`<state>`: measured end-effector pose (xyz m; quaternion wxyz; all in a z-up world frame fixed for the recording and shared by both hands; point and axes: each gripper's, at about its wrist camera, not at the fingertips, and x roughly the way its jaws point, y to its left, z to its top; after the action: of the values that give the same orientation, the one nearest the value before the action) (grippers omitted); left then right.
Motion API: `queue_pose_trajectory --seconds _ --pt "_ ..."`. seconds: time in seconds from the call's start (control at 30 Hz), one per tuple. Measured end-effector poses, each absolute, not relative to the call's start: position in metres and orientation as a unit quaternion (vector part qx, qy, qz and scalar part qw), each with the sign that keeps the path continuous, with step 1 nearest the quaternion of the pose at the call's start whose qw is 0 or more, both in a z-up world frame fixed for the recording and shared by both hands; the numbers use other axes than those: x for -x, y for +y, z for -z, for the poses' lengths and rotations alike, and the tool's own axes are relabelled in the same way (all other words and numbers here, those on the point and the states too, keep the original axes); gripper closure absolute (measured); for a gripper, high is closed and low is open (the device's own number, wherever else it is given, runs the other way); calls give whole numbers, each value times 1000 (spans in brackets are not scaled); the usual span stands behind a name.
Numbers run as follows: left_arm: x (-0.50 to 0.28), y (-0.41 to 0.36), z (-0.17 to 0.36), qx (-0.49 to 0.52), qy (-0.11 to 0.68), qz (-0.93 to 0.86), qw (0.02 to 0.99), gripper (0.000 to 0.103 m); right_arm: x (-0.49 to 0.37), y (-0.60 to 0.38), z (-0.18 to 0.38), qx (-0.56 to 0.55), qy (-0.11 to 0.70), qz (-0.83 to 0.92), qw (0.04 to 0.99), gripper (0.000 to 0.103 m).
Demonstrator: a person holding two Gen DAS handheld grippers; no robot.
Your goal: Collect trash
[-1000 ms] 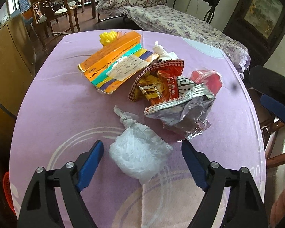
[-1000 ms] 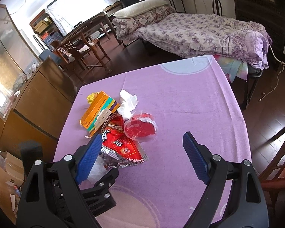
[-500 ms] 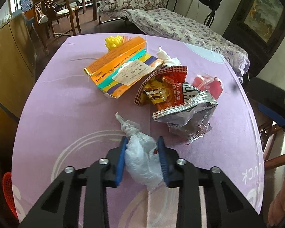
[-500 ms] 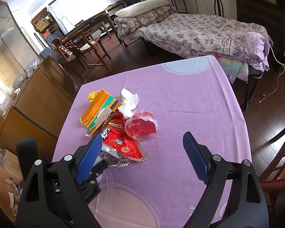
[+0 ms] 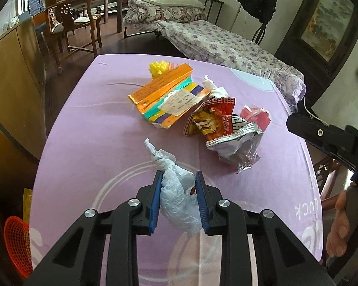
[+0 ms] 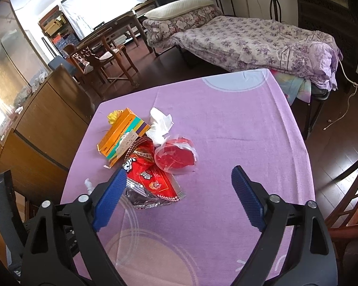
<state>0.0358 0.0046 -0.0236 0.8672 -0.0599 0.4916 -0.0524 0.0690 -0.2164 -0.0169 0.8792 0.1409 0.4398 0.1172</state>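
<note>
Since the earlier frame, left tool has closed on the white bag and lifted slightly; its pads now clamp the bag just above the purple tabletop. Left to right beyond it lie an orange box, a tissue, a snack wrapper and a red cup. Right tool hangs wide open and empty over the tabletop, beside the wrapper.

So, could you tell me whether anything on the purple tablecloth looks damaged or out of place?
Yes: the orange cardboard box lies crushed, its near end torn open. Beside it, the red foil snack bag is ripped open and crumpled, silver lining showing. A crumpled white tissue lies beside them.
</note>
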Motion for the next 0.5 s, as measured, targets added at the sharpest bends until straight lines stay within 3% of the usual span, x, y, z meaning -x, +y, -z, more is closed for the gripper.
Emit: queue_pose_trajectory --seconds 0.5 --pt "-18 46 22 103 491 39 864 76 -68 -172 34 -89 460 -164 868 10"
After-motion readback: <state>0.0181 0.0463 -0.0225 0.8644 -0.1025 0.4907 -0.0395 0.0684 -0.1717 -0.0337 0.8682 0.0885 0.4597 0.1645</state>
